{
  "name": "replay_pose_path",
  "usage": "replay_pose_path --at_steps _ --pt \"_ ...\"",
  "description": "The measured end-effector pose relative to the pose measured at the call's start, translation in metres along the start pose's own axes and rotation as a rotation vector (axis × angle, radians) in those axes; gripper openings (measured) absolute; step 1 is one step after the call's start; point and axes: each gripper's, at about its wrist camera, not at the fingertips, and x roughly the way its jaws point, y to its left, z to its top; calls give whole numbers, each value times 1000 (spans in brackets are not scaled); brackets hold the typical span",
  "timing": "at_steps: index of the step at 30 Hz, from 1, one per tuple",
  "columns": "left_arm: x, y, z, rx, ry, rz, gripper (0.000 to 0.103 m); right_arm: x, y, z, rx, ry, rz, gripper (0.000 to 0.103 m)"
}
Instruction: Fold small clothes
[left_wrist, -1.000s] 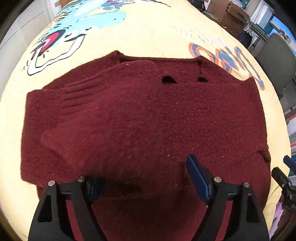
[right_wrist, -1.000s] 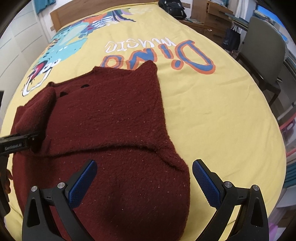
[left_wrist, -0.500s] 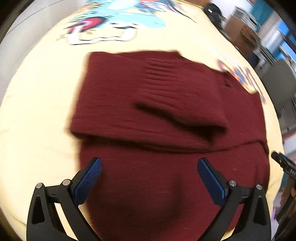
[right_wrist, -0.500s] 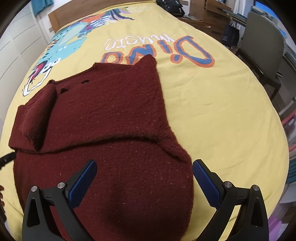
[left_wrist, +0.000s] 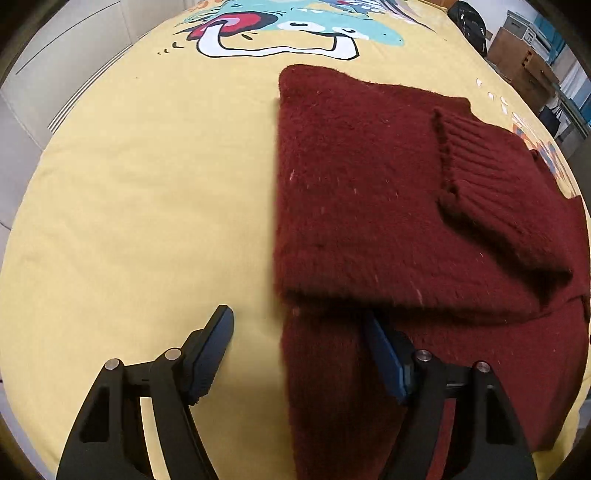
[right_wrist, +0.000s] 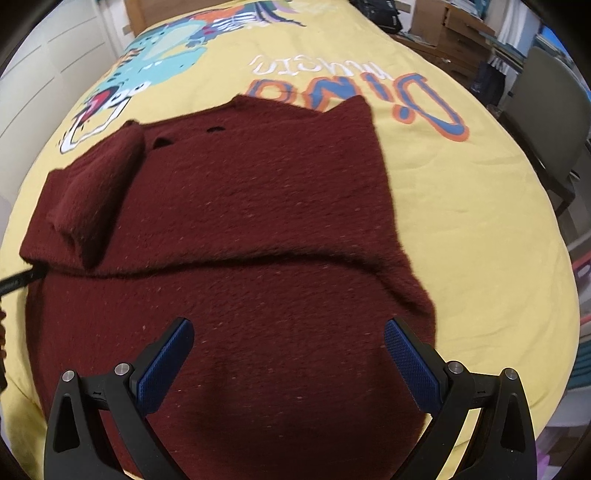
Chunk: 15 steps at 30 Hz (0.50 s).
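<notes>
we see a dark red sweater (right_wrist: 236, 229) lying on a bed with a yellow cover (right_wrist: 461, 206) printed with a cartoon dinosaur (left_wrist: 288, 26) and big lettering (right_wrist: 354, 88). its upper part is doubled over the lower part, and a ribbed sleeve cuff (left_wrist: 491, 184) rests on top of the fold.

our left tongs (left_wrist: 299, 350) point steeply down at the sweater's left edge. their jaws have just been closing but are not together; in the left wrist view the left finger (left_wrist: 207, 354) stands over bare cover, while the right finger (left_wrist: 384, 362) is on the knit just under the folded edge, so the sweater's side hem lies between them without both pads pressing on it. in the right wrist view the dark tip of these tongs shows at the far left, right at the fold.

our right tongs (right_wrist: 286, 363) also tilt steeply down, over the lower part of the sweater. their blue pads (right_wrist: 413, 369) stand wide apart above the fabric and grip nothing.

a grey chair (right_wrist: 546, 122) and wooden furniture (right_wrist: 443, 26) stand beyond the bed on the right.
</notes>
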Motion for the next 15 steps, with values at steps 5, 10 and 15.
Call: replay_pose_path --at_steps 5,10,15 --pt "-4 -13 7 53 -52 -14 32 3 22 11 -36 1 3 102" --pt "-4 -24 8 81 -49 -41 15 -3 66 37 -138 -29 29 102" --pt "0 -7 3 67 -43 -81 13 -11 131 67 -291 -71 52 103"
